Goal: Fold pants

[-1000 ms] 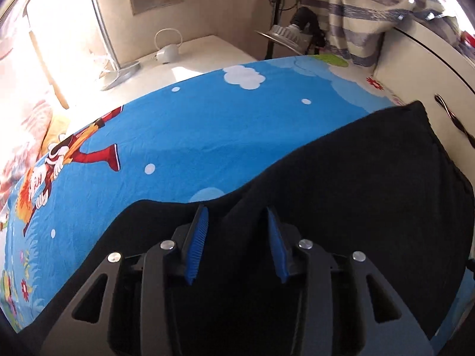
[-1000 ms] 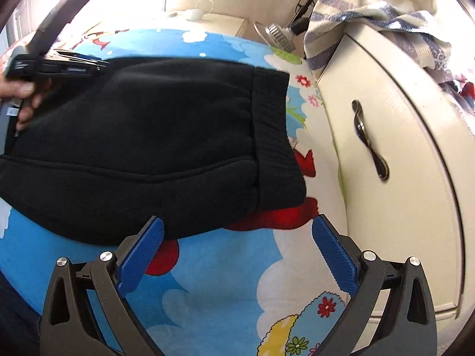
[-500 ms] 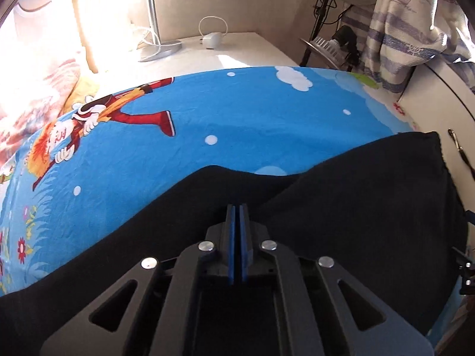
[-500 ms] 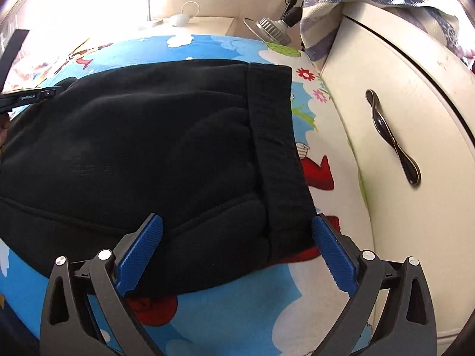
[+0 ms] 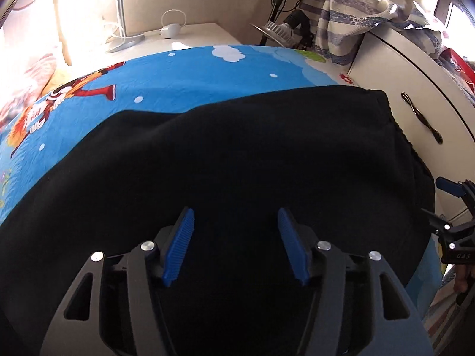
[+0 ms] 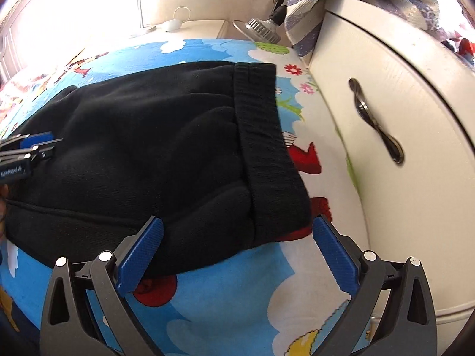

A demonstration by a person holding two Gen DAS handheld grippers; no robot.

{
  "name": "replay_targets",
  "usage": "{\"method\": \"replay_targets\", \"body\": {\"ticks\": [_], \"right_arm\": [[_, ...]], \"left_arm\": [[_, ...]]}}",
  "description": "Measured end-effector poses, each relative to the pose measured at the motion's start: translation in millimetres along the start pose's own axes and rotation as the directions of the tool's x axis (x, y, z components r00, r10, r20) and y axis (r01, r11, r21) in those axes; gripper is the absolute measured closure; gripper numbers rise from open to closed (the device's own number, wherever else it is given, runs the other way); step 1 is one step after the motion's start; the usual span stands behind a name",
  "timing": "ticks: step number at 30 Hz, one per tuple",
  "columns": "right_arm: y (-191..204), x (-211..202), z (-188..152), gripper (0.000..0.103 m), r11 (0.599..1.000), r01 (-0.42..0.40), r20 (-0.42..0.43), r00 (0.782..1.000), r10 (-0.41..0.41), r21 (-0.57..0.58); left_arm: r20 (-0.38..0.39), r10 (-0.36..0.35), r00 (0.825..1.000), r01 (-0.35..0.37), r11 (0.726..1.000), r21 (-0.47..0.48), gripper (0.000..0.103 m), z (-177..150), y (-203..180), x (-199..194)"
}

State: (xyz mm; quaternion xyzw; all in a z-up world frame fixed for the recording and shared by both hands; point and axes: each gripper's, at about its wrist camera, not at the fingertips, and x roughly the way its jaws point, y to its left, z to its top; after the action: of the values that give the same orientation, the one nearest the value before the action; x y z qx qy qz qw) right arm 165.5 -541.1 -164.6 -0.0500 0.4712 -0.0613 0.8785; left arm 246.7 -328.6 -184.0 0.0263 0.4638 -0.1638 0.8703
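Black fleece pants [image 5: 243, 160] [image 6: 166, 154] lie folded on a blue cartoon bed sheet [image 5: 184, 83] [image 6: 243, 290], the ribbed waistband [image 6: 264, 148] on the right. My left gripper [image 5: 236, 231] hovers over the middle of the cloth; its jaws are opening and nothing is pinched between the blue pads. It also shows at the left edge of the right wrist view, over the pants [image 6: 32, 145]. My right gripper [image 6: 237, 237] stands wide open at the near corner of the waistband, one pad on each side of it, not pressing.
A white cabinet [image 6: 415, 136] with a dark metal handle [image 6: 377, 121] borders the bed on the right, striped cloth [image 5: 350, 14] draped over it. A white nightstand [image 5: 184, 35] with a small white object and a lamp [image 6: 261, 26] stand beyond the bed.
My left gripper shut on a fold of the pants, carried it sideways across the bed, then opened and let go. The right gripper moved closer to the waistband corner.
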Motion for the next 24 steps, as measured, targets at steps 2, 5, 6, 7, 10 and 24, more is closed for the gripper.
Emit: {"method": "replay_targets", "body": {"ticks": [2, 5, 6, 7, 10, 24], "right_arm": [[-4.7, -12.2, -2.2, 0.006, 1.000, 0.022, 0.041, 0.999, -0.023, 0.005], [-17.5, -22.2, 0.7, 0.006, 0.997, 0.032, 0.061, 0.997, -0.037, 0.076], [-19.0, -24.9, 3.4, 0.006, 0.995, 0.018, 0.068, 0.997, -0.025, 0.095], [-18.2, -28.1, 6.6, 0.006, 0.995, 0.002, 0.076, 0.997, -0.010, 0.102], [6.2, -40.9, 13.3, 0.006, 0.996, -0.051, 0.121, 0.992, 0.042, 0.070], [89.1, -7.4, -14.7, 0.021, 0.977, -0.114, -0.084, 0.991, 0.101, -0.178]], "left_arm": [[0.056, -0.031, 0.998, 0.036, 0.994, -0.099, 0.045, -22.4, 8.4, -21.2], [0.082, -0.029, 0.996, 0.041, 0.989, -0.145, 0.047, -53.6, 9.4, -42.7], [0.091, -0.002, 0.996, 0.014, 0.991, -0.129, 0.051, -62.7, 6.9, -49.8], [0.092, 0.009, 0.996, 0.002, 0.992, -0.123, 0.052, -70.1, 4.9, -54.9], [0.073, -0.003, 0.997, 0.014, 0.989, -0.149, 0.052, -91.8, 3.9, -63.8], [0.255, 0.078, 0.964, -0.153, 0.945, 0.290, 0.066, -145.3, -49.7, -110.7]]}}
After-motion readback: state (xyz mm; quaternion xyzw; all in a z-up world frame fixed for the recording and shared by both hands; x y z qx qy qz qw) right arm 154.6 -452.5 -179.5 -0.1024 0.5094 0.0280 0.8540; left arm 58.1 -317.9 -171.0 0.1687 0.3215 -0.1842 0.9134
